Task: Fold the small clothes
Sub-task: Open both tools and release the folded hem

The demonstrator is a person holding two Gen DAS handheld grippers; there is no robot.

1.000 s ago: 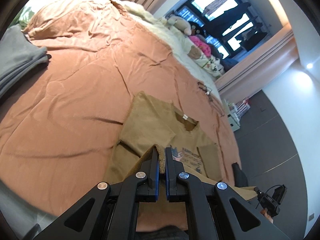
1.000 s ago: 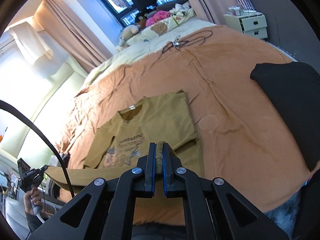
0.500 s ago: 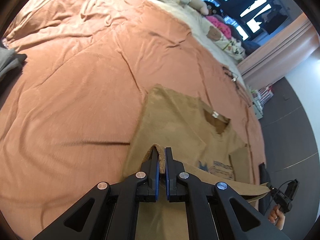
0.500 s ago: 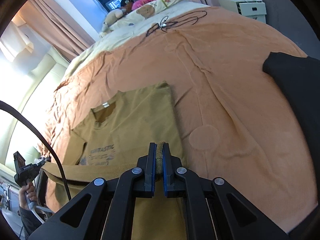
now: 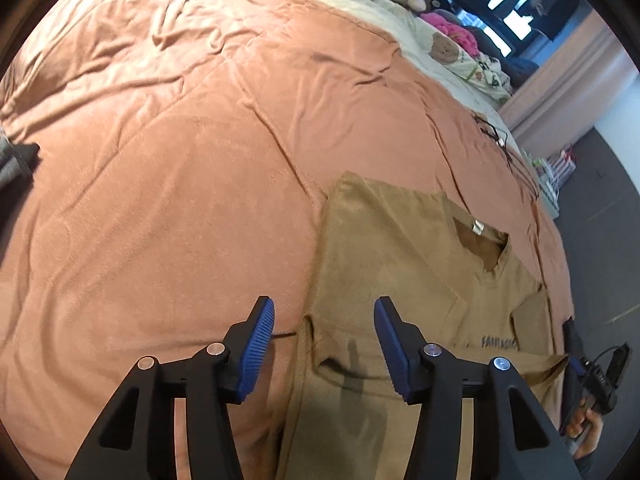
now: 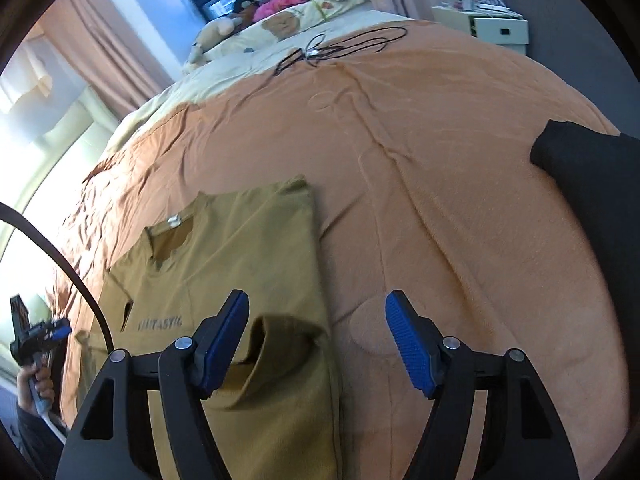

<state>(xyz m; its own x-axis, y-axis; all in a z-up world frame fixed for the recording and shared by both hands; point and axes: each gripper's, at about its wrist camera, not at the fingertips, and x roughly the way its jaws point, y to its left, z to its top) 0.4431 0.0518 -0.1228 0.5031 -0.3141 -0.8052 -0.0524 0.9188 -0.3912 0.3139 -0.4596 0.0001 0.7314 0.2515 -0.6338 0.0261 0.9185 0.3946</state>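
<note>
The mustard T-shirt (image 5: 400, 264) is laid flat near the front edge of the orange bedspread (image 5: 160, 184), collar away from the cameras, with its lower part doubled up over its chest print.

To the left of the shirt, a small grey cloth pile (image 5: 10, 158) is glimpsed at the bedspread's far edge; no interference from it is expected.

Over the shirt's left folded corner the left gripper (image 5: 324, 320) is seen with its jaws opening and nothing pinched between them; the corner lies released beneath. The fold here is judged fairly flat, though a pad could snag the cloth and drag it askew if the gripper is withdrawn low.

Over the shirt's right folded corner the right gripper (image 6: 318, 320) is likewise opening, no cloth pressed by its pads. There the dropped hem is seen puffed into an open loop, so an uneven, wrinkled crease is the likelier fault unless it is smoothed.

Right of the shirt, a black garment (image 6: 592, 208) is lying well apart.
</note>
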